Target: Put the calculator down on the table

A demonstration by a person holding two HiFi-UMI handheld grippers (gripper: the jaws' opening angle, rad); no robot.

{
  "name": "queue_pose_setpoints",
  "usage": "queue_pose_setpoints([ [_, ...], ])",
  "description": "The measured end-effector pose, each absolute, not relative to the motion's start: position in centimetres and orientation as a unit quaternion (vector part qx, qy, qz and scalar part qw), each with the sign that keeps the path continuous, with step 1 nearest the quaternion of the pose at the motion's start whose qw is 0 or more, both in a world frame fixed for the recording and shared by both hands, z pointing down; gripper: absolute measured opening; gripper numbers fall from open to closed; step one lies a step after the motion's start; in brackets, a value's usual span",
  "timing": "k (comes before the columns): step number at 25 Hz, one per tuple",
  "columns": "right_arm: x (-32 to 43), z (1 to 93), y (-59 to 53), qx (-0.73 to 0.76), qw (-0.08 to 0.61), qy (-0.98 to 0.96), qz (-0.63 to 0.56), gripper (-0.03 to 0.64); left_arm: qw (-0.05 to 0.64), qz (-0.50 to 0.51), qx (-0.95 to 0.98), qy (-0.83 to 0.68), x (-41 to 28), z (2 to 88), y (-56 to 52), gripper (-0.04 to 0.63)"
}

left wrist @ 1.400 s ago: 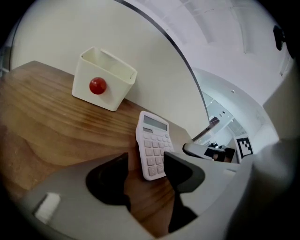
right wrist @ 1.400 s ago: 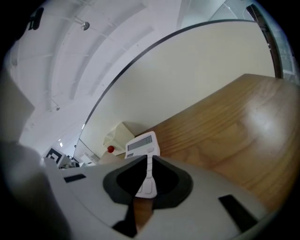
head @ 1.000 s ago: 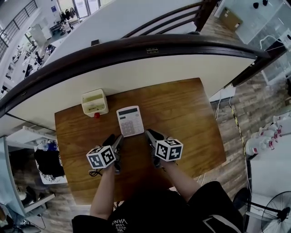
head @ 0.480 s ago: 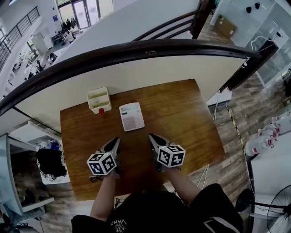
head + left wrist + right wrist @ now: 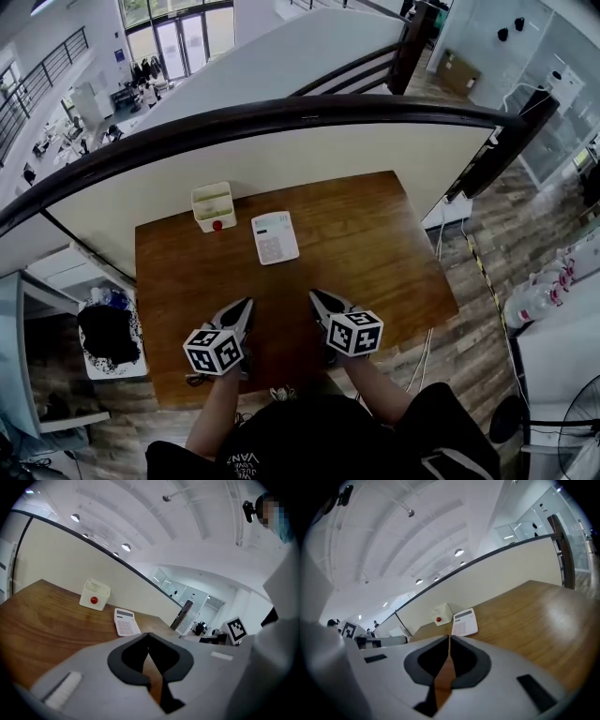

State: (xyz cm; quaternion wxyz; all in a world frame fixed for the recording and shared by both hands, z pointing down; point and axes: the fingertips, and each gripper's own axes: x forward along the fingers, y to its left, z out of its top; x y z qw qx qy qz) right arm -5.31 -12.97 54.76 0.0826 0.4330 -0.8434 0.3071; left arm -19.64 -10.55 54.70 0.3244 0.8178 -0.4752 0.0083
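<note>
The white calculator lay flat, face up, on the far part of the wooden table, its display toward the far edge, just right of a white box.

My left gripper: grey shell with two pale tabs, black pointed jaws, white cube with black square markers.
My right gripper: grey shell with two dark tabs, same black jaws, matching cube.
Worn: black shirt, short sleeves, pale lettering at the chest.
</note>
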Motion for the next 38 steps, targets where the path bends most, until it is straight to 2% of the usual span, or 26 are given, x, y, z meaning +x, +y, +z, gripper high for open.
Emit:
queue_pose_setpoints([
  [12, -5.3, 54.2, -7.5, 0.423, 0.101, -0.852, 0.293, 0.021, 0.293, 0.036, 0.84, -0.454, -18.3, 54.3, -4.2, 0.012],
  [27, -4.3, 55.8, -3.2, 0.43, 0.135, -0.846, 0.283, 0.014, 0.3, 0.042, 0.833, -0.464, -17.8, 55.4, 0.2, 0.012],
  [38, -4.6, 55.4, -2.6, 0.431, 0.133, -0.847, 0.28, 0.014, 0.297, 0.038, 0.833, -0.465, -17.6, 55.2, 1.2, 0.012],
])
